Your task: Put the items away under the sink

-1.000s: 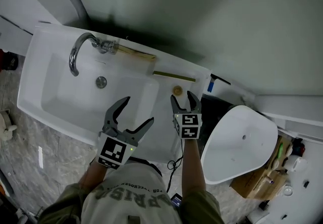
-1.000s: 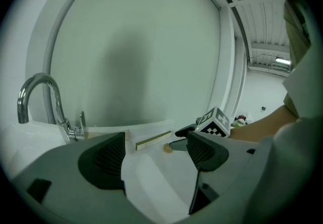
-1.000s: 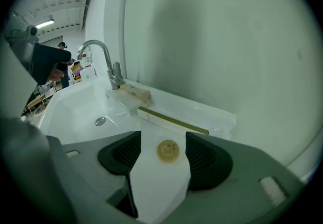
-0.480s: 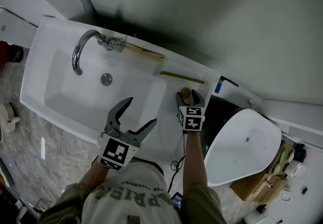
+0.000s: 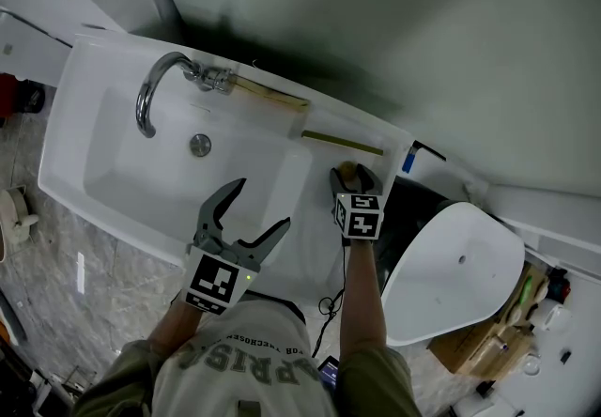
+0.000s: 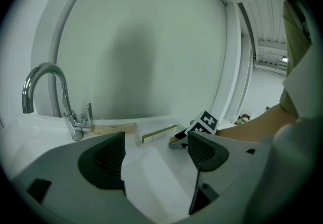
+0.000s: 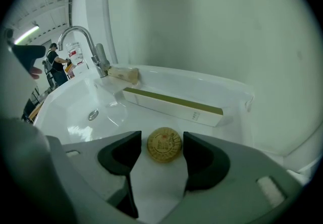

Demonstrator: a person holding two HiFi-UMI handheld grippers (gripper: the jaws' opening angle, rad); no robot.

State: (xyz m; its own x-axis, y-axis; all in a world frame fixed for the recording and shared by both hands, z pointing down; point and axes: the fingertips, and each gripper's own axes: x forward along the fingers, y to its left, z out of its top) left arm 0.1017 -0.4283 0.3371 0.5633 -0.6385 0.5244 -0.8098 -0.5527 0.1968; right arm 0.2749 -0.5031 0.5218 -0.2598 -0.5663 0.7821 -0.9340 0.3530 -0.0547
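A round golden tin (image 7: 164, 145) lies flat on the sink's right ledge, also visible as the tin (image 5: 346, 168) in the head view. My right gripper (image 7: 161, 148) is open, with one jaw close on each side of the tin and a thin gap showing on the left. Behind it lies a long white and green box (image 7: 171, 103). A tan wooden piece (image 5: 270, 94) rests beside the tap (image 5: 155, 91). My left gripper (image 5: 261, 204) hangs open and empty over the basin's front right corner.
The white sink (image 5: 113, 152) has a drain (image 5: 200, 145) in its middle. A white toilet (image 5: 451, 265) stands to the right, close to my right arm. A small blue thing (image 5: 406, 160) sits between sink and toilet. Cluttered cardboard (image 5: 526, 302) lies at bottom right.
My right gripper has moved forward along the ledge until its jaws flank the golden tin, and the jaws stand narrower. The left gripper has stayed put.
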